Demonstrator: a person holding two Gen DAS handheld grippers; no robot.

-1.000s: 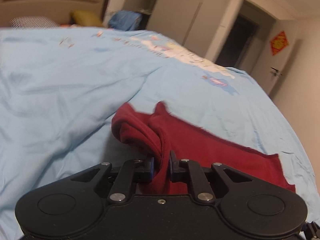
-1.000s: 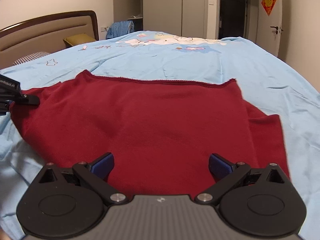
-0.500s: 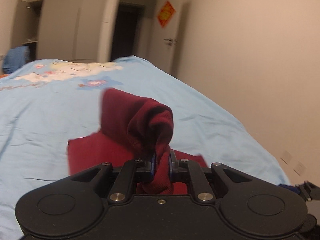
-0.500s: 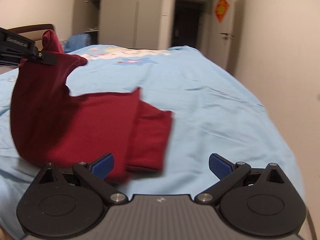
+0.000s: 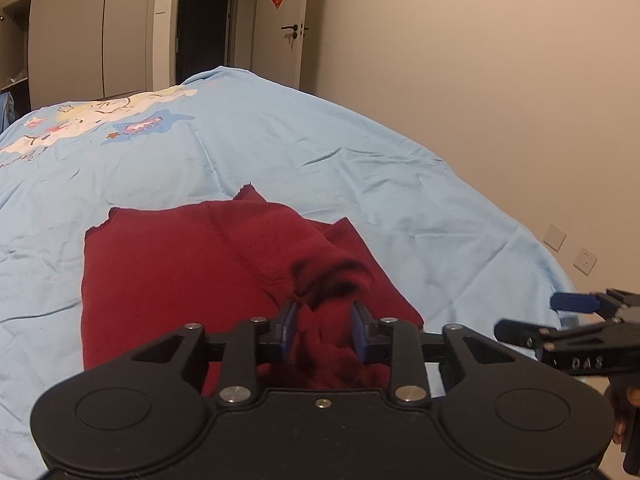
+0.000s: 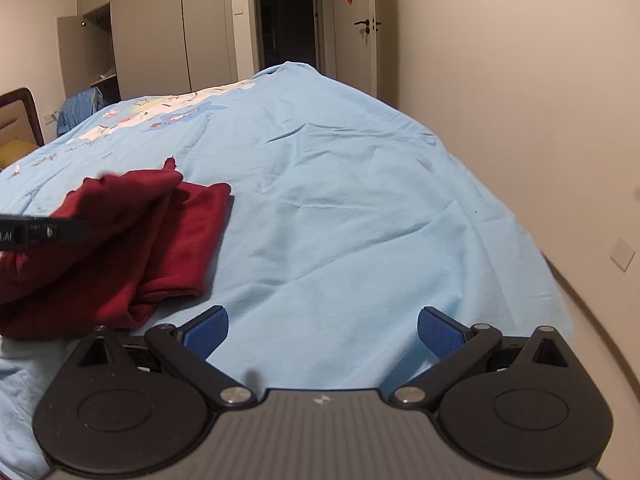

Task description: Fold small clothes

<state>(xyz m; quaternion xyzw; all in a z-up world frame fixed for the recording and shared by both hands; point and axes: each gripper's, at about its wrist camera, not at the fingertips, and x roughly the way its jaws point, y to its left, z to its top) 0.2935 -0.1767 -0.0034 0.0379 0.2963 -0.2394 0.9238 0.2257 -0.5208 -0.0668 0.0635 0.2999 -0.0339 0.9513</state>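
Note:
A dark red garment (image 5: 180, 272) lies folded over on the light blue bedsheet (image 5: 280, 152). My left gripper (image 5: 323, 330) sits low over its near edge. Its jaws have parted, and a bunch of red cloth still lies loosely between the blue pads. In the right wrist view the garment (image 6: 132, 232) lies at the left, with the left gripper's finger (image 6: 44, 232) across it. My right gripper (image 6: 322, 332) is wide open and empty over bare sheet, to the right of the garment. It also shows at the right edge of the left wrist view (image 5: 576, 320).
The bed fills both views, with a cartoon print (image 5: 88, 120) on the sheet at the far left. A beige wall (image 5: 480, 80) runs along the right, past the bed's edge. A wardrobe (image 6: 160, 32) and doors (image 6: 360, 24) stand at the back.
My left gripper carried the garment's edge up and over to the right, laid it on the rest, and its jaws parted. The right gripper swung right, off the garment, staying open.

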